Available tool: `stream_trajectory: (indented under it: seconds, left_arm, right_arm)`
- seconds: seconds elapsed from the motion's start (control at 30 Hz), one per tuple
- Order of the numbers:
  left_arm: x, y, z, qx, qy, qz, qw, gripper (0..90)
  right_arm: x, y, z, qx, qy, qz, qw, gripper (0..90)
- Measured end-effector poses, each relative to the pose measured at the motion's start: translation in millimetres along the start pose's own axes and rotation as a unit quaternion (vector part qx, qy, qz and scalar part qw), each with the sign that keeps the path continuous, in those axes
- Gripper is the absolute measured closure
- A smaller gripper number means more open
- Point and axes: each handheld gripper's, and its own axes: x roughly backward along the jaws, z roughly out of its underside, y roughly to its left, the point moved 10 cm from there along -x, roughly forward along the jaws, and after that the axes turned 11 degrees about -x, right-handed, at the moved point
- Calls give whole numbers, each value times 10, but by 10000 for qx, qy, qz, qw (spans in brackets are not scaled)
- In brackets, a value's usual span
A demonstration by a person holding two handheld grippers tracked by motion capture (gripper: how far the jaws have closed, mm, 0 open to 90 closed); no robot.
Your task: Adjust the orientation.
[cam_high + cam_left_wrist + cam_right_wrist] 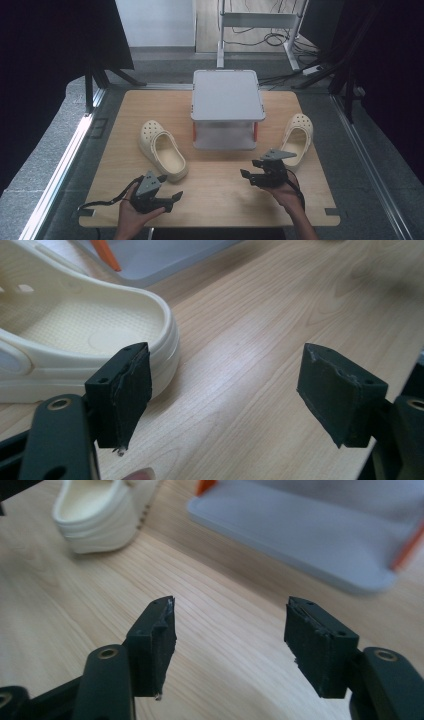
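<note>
**Both claws wide, both clogs loose on the table**

I hold my left gripper (167, 196) low over the near left part of the wooden table (220, 200), its jaws spread wide with nothing between them but bare wood. Just ahead of it and a little to its left lies the left clog (162, 149), cream-coloured, sole down, heel end nearest my jaws. In the left gripper view the clog's rounded heel (165, 340) sits right behind my left pad (127, 390), close to it but not touching.

My right gripper (256, 176) hangs over the near right part of the table, jaws equally wide apart and empty. The right clog (297, 137) lies just beyond it and to its right, sole down, apart from the jaws. In the right gripper view the jaws point across the table: the left clog (100, 510) shows far ahead to the left of my pads, and the low tray of the grey two-tier stand (227, 107) crosses ahead on the right.

The stand sits between the two clogs, beyond both my grippers.
</note>
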Motion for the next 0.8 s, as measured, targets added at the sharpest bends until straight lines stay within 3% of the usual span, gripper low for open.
stream_trajectory:
  seconds: [0.2,0.37,0.4,0.6,0.8]
  left_arm:
    - [37,22,-13,-25,-44,-21,10000,222]
    - [37,14,-16,-42,-74,-8,10000,222]
    - [36,13,-15,-42,-74,-12,10000,222]
    - [22,-3,-6,-37,-53,2,10000,222]
    - [31,-9,-10,-23,-76,1,10000,222]
  right_arm:
    - [-185,188,-237,260,248,-136,9993,395]
    - [-306,280,-380,374,280,-229,9986,400]
    - [-375,350,-452,351,243,-418,9982,409]
    - [-558,517,-552,451,299,-734,9958,435]
    - [-746,670,-615,588,442,-834,9938,447]
